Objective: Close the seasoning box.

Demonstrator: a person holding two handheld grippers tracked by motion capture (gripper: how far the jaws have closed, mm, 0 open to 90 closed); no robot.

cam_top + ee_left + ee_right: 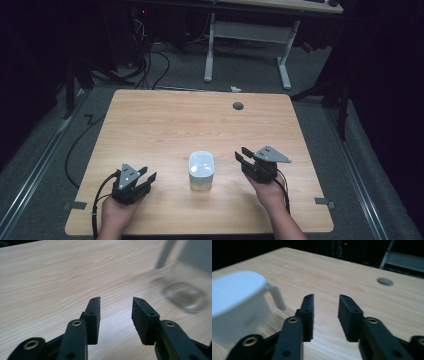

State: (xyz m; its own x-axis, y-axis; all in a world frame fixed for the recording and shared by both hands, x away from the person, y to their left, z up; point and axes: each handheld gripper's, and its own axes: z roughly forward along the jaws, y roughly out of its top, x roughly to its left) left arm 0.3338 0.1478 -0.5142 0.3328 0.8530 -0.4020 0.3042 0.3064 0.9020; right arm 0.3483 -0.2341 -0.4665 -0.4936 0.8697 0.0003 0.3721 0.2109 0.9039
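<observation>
Both grippers sit close to the table's (165, 125) near edge, each in a hand reaching in from below. On the left, the left gripper (145, 176) has its jaws parted with only bare wood between them; its own view (116, 307) shows the same gap, with nothing held. Opposite it, the right gripper (242, 156) is likewise released, jaws apart over bare wood, as its own view (326, 305) confirms. Between the two, apart from both, stands the jug (201, 170): a clear body under a white lid, nearer the near edge than the far one. A white handle (276, 296) juts from the lid. A round hole (238, 105) lies by the far edge.
</observation>
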